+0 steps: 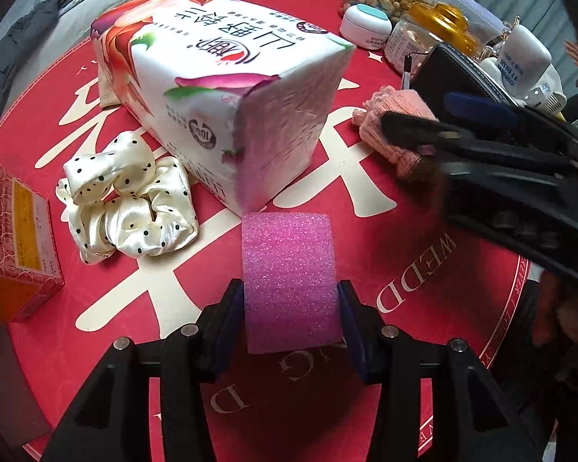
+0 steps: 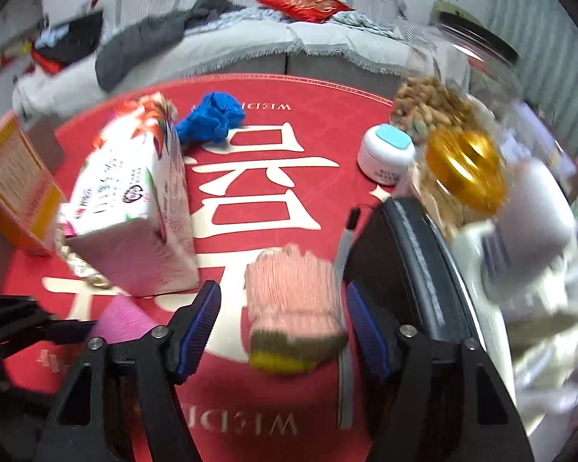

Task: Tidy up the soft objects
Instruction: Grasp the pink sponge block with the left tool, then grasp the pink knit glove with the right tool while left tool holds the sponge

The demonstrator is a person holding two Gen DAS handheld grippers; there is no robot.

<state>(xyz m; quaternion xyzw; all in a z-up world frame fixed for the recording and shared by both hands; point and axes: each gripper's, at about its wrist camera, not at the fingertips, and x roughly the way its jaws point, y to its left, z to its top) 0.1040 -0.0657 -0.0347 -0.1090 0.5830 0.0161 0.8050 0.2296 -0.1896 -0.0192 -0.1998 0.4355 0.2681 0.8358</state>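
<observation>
Round red table mat [image 1: 366, 231] with big cream characters, grey sofa [image 2: 250, 50] across the top of the right wrist view. My left gripper [image 1: 291, 308] is clamped on a pink foam block [image 1: 289, 281], bottom centre of the left view, just in front of the tissue pack [image 1: 227, 96]. A cream polka-dot scrunchie [image 1: 131, 208] lies at centre left, touching that pack. My right gripper [image 2: 283, 327] is spread wide, with the pink knitted sock [image 2: 293, 304] lying on the mat between the fingers, not gripped. A blue crumpled cloth [image 2: 212, 115] is in the upper middle. A black case [image 2: 404, 269] sits just right of the sock, peanut jar [image 2: 431, 104] upper right.
</observation>
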